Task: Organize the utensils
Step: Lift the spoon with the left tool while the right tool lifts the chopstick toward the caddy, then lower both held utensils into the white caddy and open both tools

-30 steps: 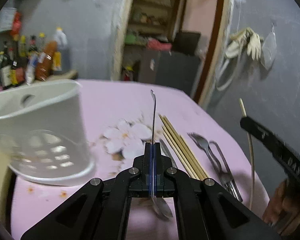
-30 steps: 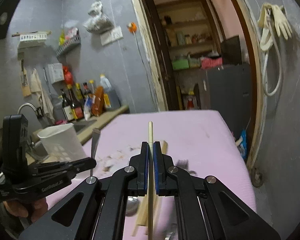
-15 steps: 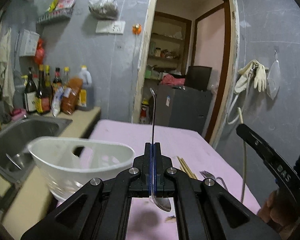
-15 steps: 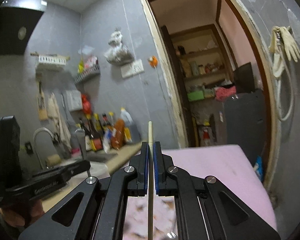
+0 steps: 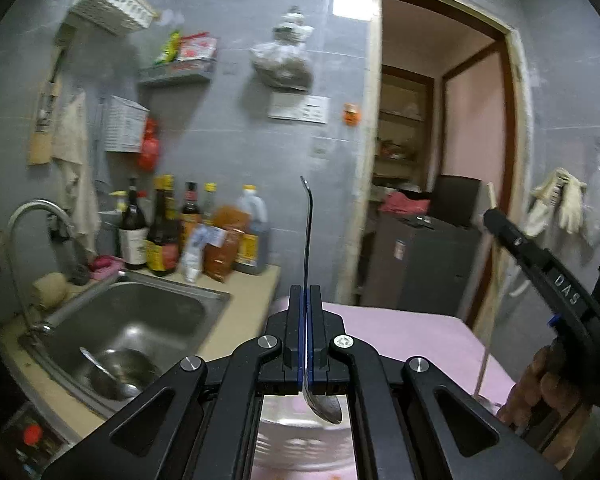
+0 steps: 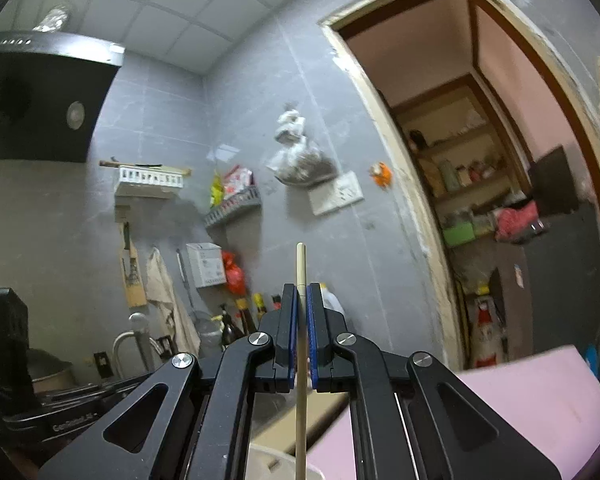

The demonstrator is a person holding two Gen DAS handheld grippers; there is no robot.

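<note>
Both grippers loaded, utensils carried upright over the white holder

Left gripper [image 5: 305,300] pinches a spoon [image 5: 307,240] by its handle, tip at 12 o'clock, bowl hanging at 6 above the white holder [image 5: 300,444], probably so it drops in bowl-first. Right gripper [image 6: 299,300] is clamped on a chopstick [image 6: 300,360], also vertical, lower end near the holder rim [image 6: 276,460] at 6. Sink [image 5: 132,320] sits at 9 o'clock, pink table [image 5: 412,336] at 3

L gripper [image 5: 305,300] & R gripper [image 6: 302,300] both clamped tight, R aimed slightly upward.
</note>
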